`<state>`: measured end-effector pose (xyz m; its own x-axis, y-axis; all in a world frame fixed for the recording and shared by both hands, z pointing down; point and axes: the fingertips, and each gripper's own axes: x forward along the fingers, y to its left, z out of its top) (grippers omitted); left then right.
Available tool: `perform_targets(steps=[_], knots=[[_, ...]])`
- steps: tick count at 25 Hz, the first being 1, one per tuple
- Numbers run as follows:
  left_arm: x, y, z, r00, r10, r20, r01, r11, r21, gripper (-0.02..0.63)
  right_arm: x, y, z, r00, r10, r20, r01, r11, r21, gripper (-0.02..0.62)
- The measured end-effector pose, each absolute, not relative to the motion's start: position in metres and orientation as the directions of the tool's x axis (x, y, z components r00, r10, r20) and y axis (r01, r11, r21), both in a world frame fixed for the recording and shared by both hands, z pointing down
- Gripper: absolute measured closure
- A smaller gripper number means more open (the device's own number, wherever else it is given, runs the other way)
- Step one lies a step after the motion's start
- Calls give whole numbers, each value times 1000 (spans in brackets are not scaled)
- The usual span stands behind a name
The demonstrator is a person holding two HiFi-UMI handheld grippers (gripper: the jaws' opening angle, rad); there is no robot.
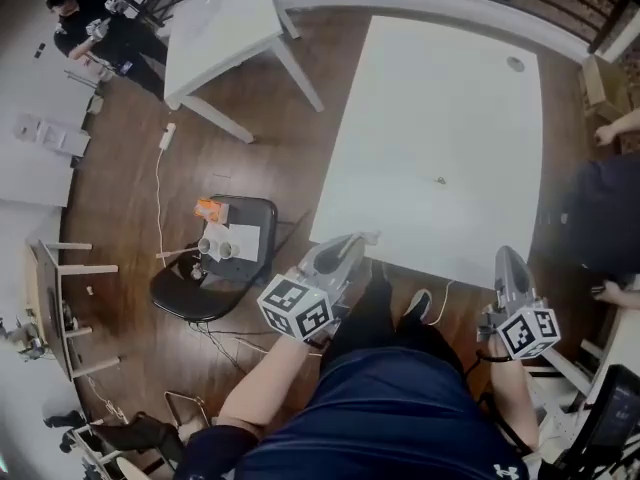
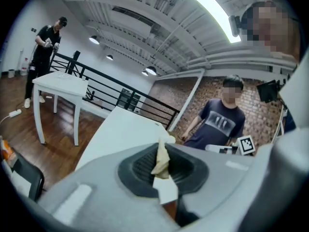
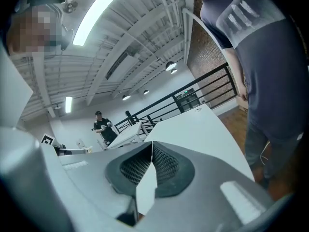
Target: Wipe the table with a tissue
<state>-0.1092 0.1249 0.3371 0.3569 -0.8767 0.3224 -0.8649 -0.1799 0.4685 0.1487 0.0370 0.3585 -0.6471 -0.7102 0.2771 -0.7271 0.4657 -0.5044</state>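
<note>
The big white table (image 1: 440, 118) stands in front of me. In the head view my left gripper (image 1: 362, 240) hovers at its near left corner, held level with the edge. The left gripper view shows its jaws (image 2: 164, 146) shut on a crumpled cream tissue (image 2: 161, 161), whose tip pokes out past the pads. My right gripper (image 1: 507, 256) hangs just short of the table's near edge on the right. Its jaws (image 3: 151, 146) are shut with nothing between them. The tabletop (image 3: 193, 124) stretches away ahead of both grippers.
A tiny dark speck (image 1: 440, 180) and a round cap (image 1: 515, 64) mark the tabletop. A black chair (image 1: 190, 293) with cups and an orange packet stands at the left. A second white table (image 1: 220, 28) and a person (image 1: 95, 28) are farther off. Another person (image 1: 600, 218) stands at the table's right side.
</note>
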Motion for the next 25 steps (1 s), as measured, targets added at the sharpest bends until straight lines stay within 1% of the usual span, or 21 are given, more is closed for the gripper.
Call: perform_targets(steps=[5,8,11,17,21,23,25], knots=[[-126,79,366,464,-813,352,-831,-262,490,586,140,8,370,-546,-763,346,-804,361,-472,583],[-122,52,381,540,-755,370,-794,-313,521,586,135,-6,371,-493,-788,369,-835,310,-455,583],[-112,30,399,584,-707,400,-774,-337,536,586,133,-16,384,-470,-790,395,-848,281,-449,583],[-84,-18,432,570,-680,461,-804,-349,481,586,132,-42,426,-498,-758,423,-825,262,-502,583],[-54,-40,456,565,-651,506,-818,-362,447,586,136,-60,442,-516,-743,427,-809,260,-526,583],[-37,-49,472,565,-621,544,-822,-370,432,586,141,-64,448,-512,-741,434,-808,245,-535,583],[-26,-56,490,537,-592,600,-843,-383,377,586,145,-64,455,-507,-737,446,-808,226,-545,583]])
